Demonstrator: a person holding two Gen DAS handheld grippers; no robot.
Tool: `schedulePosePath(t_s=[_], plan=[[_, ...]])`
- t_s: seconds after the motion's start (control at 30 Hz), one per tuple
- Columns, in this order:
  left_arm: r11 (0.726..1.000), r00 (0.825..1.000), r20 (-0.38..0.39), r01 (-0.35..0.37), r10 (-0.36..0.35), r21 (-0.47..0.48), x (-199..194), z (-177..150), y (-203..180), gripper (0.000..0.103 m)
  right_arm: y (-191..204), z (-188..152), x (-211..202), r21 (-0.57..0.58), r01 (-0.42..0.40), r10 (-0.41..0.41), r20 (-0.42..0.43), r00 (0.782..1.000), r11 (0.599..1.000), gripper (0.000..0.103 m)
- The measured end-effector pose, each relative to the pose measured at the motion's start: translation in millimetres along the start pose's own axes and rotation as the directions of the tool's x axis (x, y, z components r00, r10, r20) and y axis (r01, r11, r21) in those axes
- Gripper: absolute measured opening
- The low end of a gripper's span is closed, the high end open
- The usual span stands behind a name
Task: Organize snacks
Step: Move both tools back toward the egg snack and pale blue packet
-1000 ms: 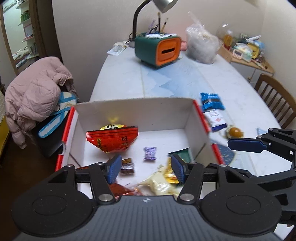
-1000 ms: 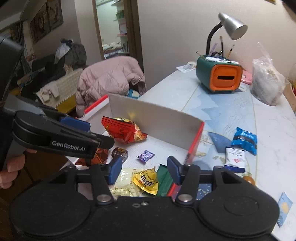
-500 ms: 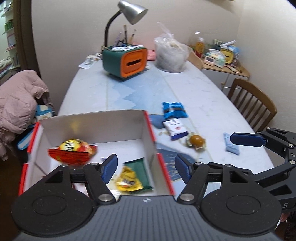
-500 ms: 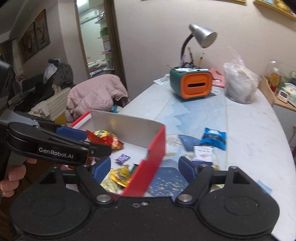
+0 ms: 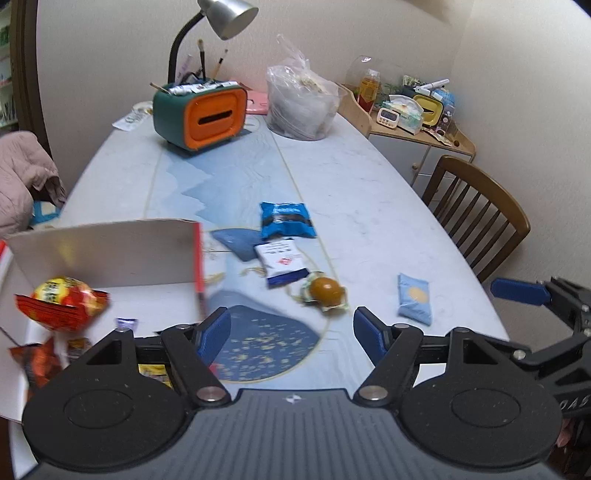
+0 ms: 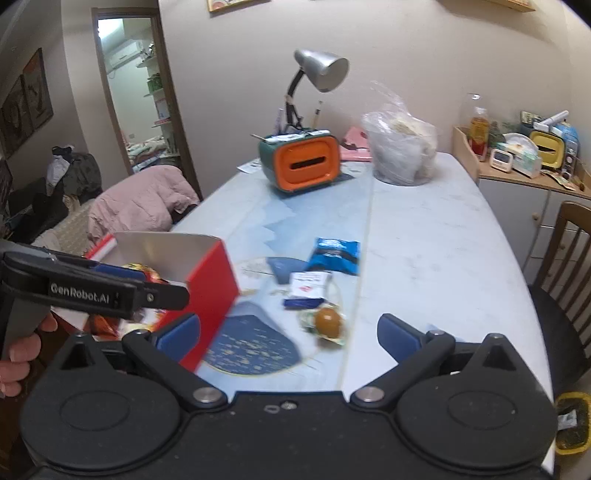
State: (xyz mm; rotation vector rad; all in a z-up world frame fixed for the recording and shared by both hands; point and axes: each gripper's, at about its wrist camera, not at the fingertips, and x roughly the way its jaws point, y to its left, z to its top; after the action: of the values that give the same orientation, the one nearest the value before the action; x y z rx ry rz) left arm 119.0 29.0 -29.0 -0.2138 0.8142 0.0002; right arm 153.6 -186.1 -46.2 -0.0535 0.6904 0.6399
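Observation:
A red and white cardboard box (image 5: 110, 251) stands at the table's left front and holds a red snack bag (image 5: 61, 301) and several small sweets. On the table to its right lie a blue packet (image 5: 286, 219), a white and blue packet (image 5: 282, 262), a wrapped brown round sweet (image 5: 327, 290) and a pale blue sachet (image 5: 414, 298). My left gripper (image 5: 291, 334) is open and empty, above the table just right of the box. My right gripper (image 6: 290, 338) is open and empty, close before the brown sweet (image 6: 328, 320). The box (image 6: 212, 280) shows at its left.
A green and orange pen holder (image 5: 201, 112) with a desk lamp (image 5: 225, 16) and a clear plastic bag (image 5: 303, 107) stand at the table's far end. A wooden chair (image 5: 476, 221) is at the right edge. A pink jacket (image 6: 142, 203) lies left of the table.
Both grippers have swung to the right, from over the box to the loose snacks on the table. Both have opened wider.

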Motion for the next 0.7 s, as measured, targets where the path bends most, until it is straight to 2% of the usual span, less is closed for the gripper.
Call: schedulePosePath(t_s=[0.23,0.4,0.7], plan=[[1.0,1.0,-0.021,-0.016,0.015,-0.017,35.2,6.1,-32.4,0.073,-46.5,-10.7,7.7,0.029,0.078,-0.077,-0.033,0.997,0.997,0.103],[0.998,0.997,-0.05,-0.059,0.057,-0.029,65.4,10.5,-49.3,0.073,-78.9,-16.8,24.9,0.077,0.125,-0.119,-0.074,0.99,0.989,0.103],[0.989,0.985,-0.128,-0.128,0.119,-0.07,120.6,20.7,-64.9,0.073,-111.2,-25.1,65.6,0.135,0.178,-0.157,-0.152,0.976,0.975,0.102]])
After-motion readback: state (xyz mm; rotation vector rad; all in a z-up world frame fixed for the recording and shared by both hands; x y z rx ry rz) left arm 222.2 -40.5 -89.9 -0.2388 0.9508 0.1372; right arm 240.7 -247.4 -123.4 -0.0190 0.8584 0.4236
